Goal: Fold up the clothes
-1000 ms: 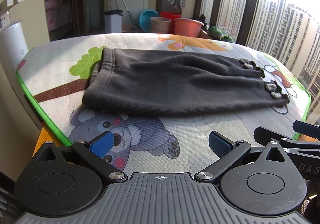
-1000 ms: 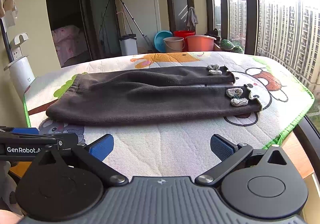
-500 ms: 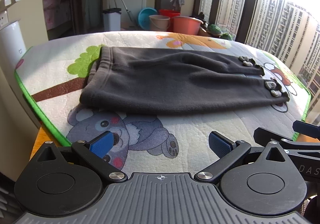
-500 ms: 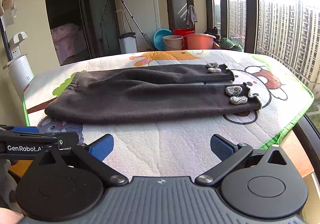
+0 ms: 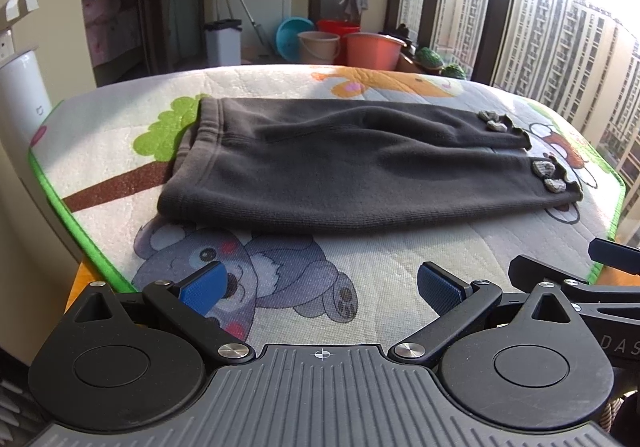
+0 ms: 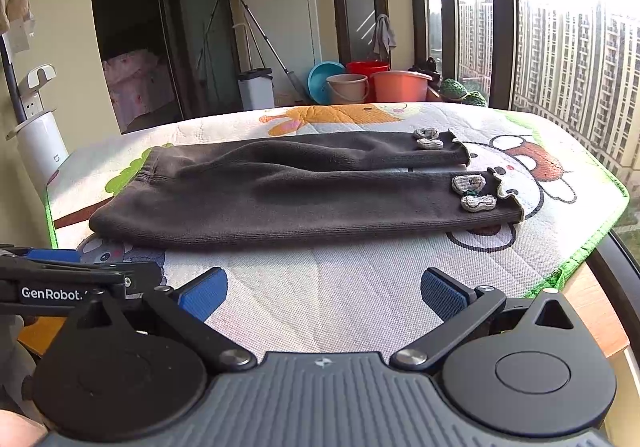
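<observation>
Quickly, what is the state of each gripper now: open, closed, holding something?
Left gripper: open, holding nothing, short of the dark pants.
Right gripper: open, holding nothing.

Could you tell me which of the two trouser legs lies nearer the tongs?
The front leg of the dark trousers, whose cuff carries the larger-looking pair of grey patches; the other leg lies behind it, towards the buckets.

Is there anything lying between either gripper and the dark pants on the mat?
Nothing visible. Only bare mat lies between the open left gripper, the open right gripper and the pants.
</observation>
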### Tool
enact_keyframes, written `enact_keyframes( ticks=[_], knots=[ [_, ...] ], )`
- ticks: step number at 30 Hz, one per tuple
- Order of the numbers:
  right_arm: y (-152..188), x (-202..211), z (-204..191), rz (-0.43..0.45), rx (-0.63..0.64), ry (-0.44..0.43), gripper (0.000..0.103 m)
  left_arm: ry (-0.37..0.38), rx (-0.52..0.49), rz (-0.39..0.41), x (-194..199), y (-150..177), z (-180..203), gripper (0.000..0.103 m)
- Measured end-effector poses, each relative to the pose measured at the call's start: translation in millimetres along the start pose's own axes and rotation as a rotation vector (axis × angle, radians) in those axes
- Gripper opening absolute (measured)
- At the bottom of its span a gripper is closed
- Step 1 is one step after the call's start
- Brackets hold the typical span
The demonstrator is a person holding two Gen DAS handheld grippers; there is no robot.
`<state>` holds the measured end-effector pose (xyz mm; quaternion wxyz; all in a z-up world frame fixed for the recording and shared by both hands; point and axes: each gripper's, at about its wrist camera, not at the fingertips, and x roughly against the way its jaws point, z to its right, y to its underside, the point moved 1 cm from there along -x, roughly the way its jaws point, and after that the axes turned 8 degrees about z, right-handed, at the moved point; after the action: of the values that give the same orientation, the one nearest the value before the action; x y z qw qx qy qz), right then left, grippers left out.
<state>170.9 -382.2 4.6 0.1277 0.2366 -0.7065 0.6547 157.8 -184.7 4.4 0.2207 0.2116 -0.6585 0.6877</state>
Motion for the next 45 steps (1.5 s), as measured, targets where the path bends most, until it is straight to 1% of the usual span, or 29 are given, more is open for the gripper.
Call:
enact_keyframes(
  ticks=[21, 28, 31, 33, 43, 45],
  knots=[
    [2.2, -1.7, 0.6, -0.014, -0.012, -0.010, 0.103, 0.004, 0.011, -0.018, -1.9, 0.5, -2.4, 0.103],
    [2.6, -4.6, 2.5, -0.019, -0.010, -0.001, 0.103, 0.031, 0.024, -0.014, -4.5, -3.8, -7.2, 0.103],
    [-0.3, -10.2, 3.9, -0.013, 0.004, 0.012, 0.103, 0.051, 0.037, -0.022, -16.3, -10.4, -5.4, 0.103],
    [-5.6, -15.2, 7.8, 0.000, 0.007, 0.025, 0.103, 0.054, 0.048, 0.002, -22.2, -19.2, -8.0, 0.103],
    [-55.2, -75.6, 47.3, 0.034, -0.133, 0.094, 0.103, 0.086, 0.129, 0.155, -47.9, -73.3, -18.8, 0.103],
    [-64.3, -93.3, 49.6, 0.060, -0.148, 0.097, 0.103, 0.046, 0.106, 0.178, -64.4, -80.7, -14.5, 0.103]
  ],
)
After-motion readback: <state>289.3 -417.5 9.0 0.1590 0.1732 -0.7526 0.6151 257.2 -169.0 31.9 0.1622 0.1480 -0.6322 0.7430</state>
